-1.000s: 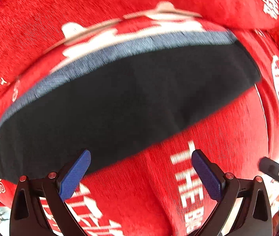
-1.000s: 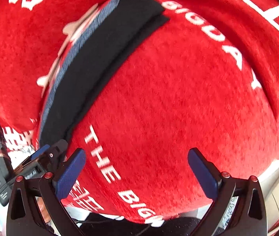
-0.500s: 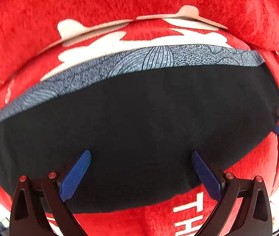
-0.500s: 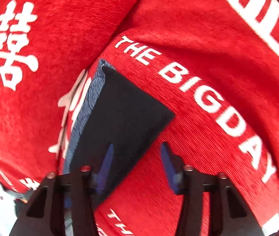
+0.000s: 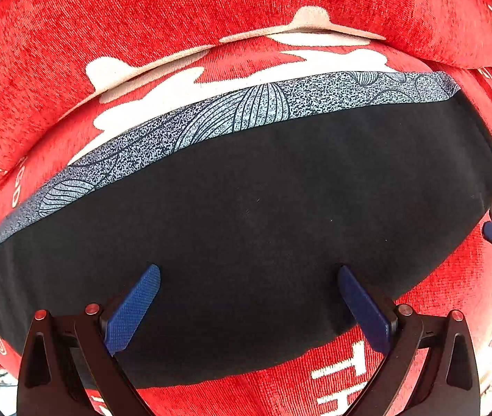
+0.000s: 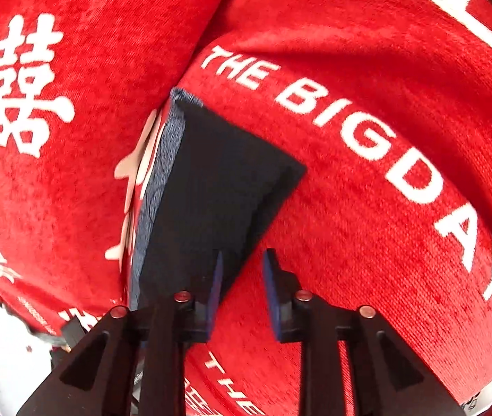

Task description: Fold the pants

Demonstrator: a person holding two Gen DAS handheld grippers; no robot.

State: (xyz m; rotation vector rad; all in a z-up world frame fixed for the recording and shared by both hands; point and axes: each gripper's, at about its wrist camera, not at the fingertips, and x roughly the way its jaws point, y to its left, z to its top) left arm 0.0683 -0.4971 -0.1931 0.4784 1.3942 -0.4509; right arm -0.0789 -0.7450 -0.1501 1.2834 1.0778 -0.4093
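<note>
Folded black pants [image 5: 246, 228] lie flat on a red printed cover, both grippers at their near edge.

Against half a second ago little has changed: the left gripper [image 5: 246, 305] is spread just as wide, its blue pads [image 5: 133, 312] apart over the dark cloth and pinching nothing, and the pants fill the view ahead of it much as they did. The right gripper [image 6: 242, 294] has its pads drawn close but still parted, holding nothing that shows; the pants' near corner [image 6: 211, 204] runs forward and to the left of it. A grey patterned band [image 5: 263, 107] runs along the far edge of the pants. The red cover [image 6: 367, 208] is plush, with white lettering [image 6: 350, 128] reading "THE BIGDAY" ahead and to the right of the right gripper, and a cushion-like fold [image 5: 211, 7] beyond the pants.
</note>
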